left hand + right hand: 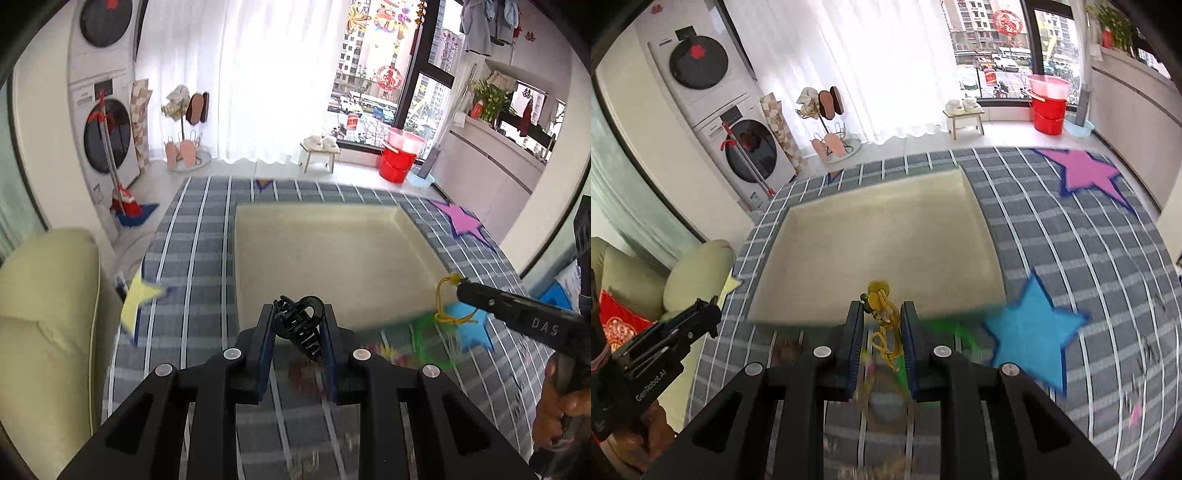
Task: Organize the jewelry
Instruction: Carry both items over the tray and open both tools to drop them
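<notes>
My left gripper [297, 317] is shut on a black claw hair clip [299, 323], held above the near edge of the cream tray [321, 254]. My right gripper [881, 314] is shut on a yellow cord ornament with an amber bead [879, 295], held just over the tray's near rim [871, 314]. The right gripper also shows in the left wrist view [460, 286] with the yellow cord [441, 299] hanging from it. The left gripper shows at the left of the right wrist view [713, 314]. A green ring [430, 343] and other blurred small pieces lie on the cloth near the tray.
The tray sits on a grey checked cloth [1052, 229] with a pink star [1086, 173], a blue star [1034, 328] and a yellow star [138, 295]. A pale cushion [44, 314] lies at the left. Washing machines, a shoe rack and a red bucket [399, 155] stand beyond.
</notes>
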A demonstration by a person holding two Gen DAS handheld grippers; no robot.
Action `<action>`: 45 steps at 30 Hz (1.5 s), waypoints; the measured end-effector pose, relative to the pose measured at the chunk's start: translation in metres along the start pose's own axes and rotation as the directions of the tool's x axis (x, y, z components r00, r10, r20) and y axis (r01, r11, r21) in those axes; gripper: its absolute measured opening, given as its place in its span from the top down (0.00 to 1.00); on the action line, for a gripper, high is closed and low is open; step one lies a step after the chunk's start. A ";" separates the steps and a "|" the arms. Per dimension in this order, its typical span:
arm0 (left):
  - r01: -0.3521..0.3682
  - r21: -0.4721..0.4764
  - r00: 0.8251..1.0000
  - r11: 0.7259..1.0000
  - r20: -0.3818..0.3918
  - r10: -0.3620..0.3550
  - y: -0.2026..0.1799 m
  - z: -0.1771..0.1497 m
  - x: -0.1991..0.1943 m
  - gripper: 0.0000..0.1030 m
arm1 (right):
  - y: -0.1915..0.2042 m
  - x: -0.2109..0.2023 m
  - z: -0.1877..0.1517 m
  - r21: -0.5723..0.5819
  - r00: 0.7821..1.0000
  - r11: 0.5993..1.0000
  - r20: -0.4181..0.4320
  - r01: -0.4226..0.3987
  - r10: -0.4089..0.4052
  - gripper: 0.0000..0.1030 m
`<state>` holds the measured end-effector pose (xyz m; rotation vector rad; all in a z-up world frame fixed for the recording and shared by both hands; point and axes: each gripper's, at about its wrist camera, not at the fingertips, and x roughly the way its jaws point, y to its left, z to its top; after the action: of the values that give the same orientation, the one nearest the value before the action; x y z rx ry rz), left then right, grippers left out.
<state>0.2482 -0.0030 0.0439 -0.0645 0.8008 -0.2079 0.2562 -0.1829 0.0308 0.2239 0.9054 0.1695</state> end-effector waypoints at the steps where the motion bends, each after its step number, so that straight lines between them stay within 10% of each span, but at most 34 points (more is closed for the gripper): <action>1: -0.006 0.008 1.000 1.000 0.006 0.006 -0.001 0.008 0.007 0.63 | -0.001 0.005 0.006 0.001 1.000 1.000 -0.001 0.001 -0.001 0.79; 18: -0.072 0.063 0.990 0.995 -0.115 0.079 -0.015 0.038 0.135 0.63 | -0.012 0.109 0.037 -0.038 0.991 0.993 -0.078 0.110 -0.112 0.79; 32: -0.124 0.076 0.980 0.989 -0.147 0.134 -0.018 0.027 0.147 0.62 | -0.010 0.117 0.024 -0.066 0.980 0.984 -0.104 0.163 -0.169 0.77; 39: -0.130 0.063 0.980 0.990 -0.142 0.137 -0.016 0.026 0.146 0.62 | -0.010 0.117 0.025 -0.061 0.981 0.986 -0.111 0.153 -0.159 0.55; 40: -0.129 0.062 0.981 0.990 -0.141 0.137 -0.015 0.026 0.146 0.60 | -0.010 0.116 0.024 -0.060 0.981 0.986 -0.110 0.153 -0.159 0.55; 43: -0.151 0.057 0.981 0.987 -0.115 0.157 -0.013 0.027 0.141 0.03 | -0.012 0.115 0.025 -0.044 0.982 0.988 -0.112 0.147 -0.151 0.55; 45: -0.154 0.058 0.984 0.986 -0.085 0.158 -0.012 0.029 0.135 0.02 | -0.015 0.111 0.026 -0.024 0.985 0.990 -0.106 0.138 -0.140 0.55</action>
<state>0.3589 -0.0441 -0.0296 0.0562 0.8848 -0.0830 0.3453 -0.1736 -0.0419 0.1365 1.0224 0.0596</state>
